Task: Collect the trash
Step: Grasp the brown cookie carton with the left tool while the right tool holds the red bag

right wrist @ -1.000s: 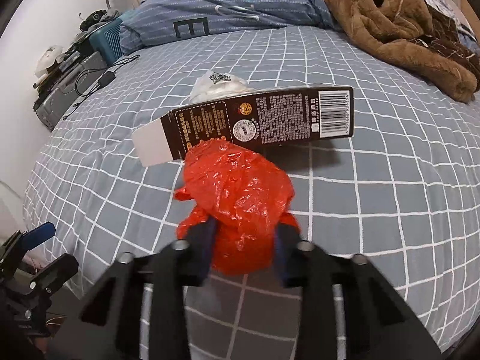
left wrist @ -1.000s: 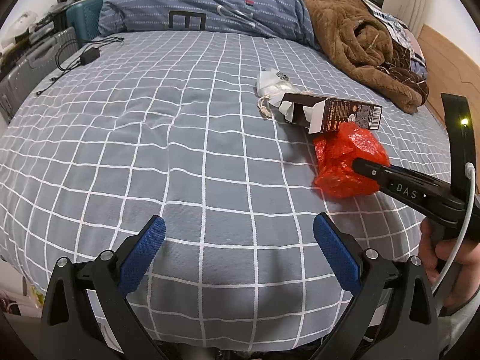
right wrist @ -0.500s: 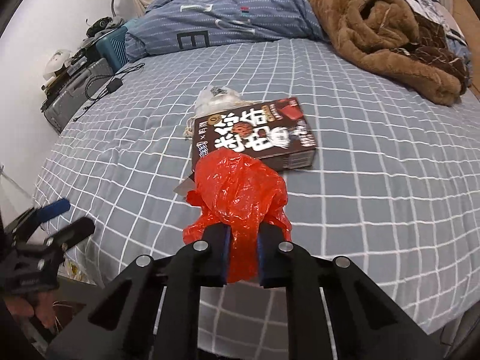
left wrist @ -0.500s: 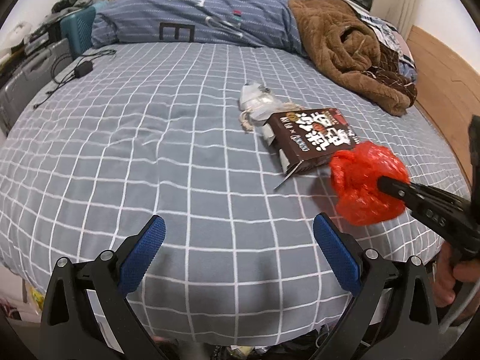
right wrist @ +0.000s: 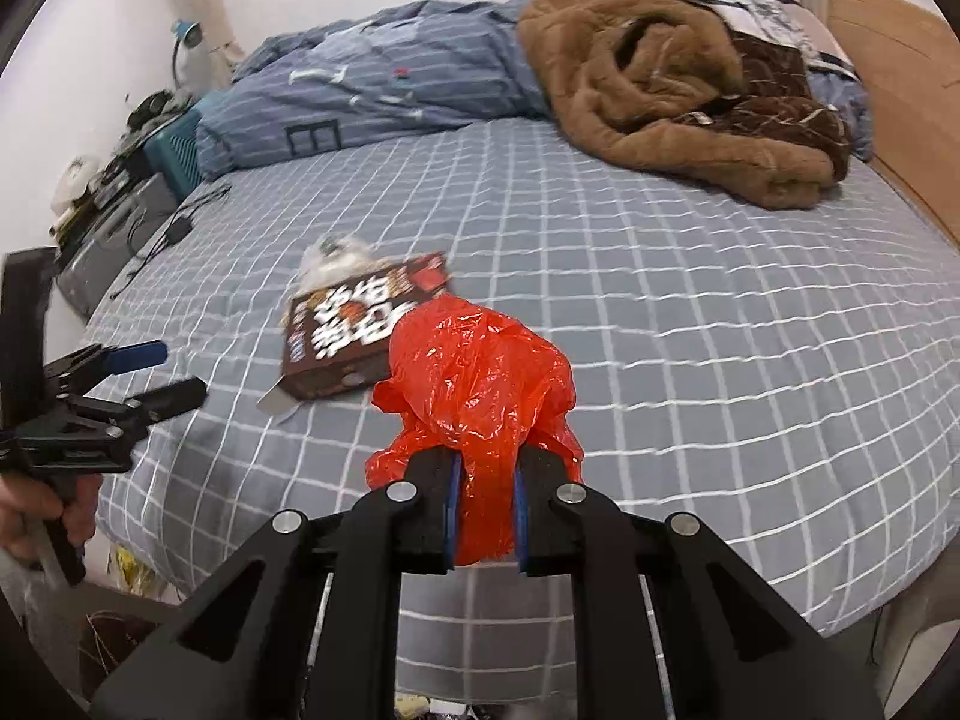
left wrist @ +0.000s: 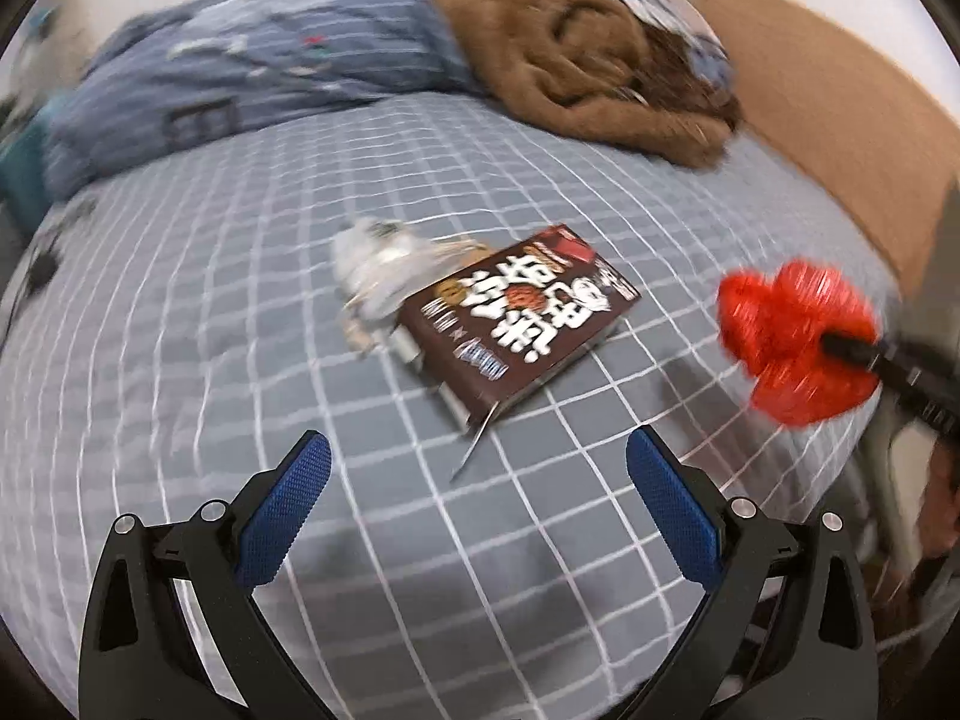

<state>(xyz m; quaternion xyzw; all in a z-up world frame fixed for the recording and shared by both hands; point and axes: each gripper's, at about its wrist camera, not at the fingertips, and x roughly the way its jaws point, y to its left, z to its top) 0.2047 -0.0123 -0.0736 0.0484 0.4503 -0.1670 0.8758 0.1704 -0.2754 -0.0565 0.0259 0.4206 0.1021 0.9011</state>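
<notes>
A: Right tongs (right wrist: 485, 501)?
B: Clenched on the red plastic bag (right wrist: 477, 384), held above the bed (right wrist: 720, 324) near its front edge. The bag's lower end is hidden between the pads.
A: Left tongs (left wrist: 477, 507)?
B: Released, spread wide, nothing between them. The left view is blurred.
A: Other trash?
B: Brown carton (left wrist: 519, 324) lying flat on the bed; a pale crumpled wrapper (left wrist: 378, 252) touches it, with details unreadable.
</notes>
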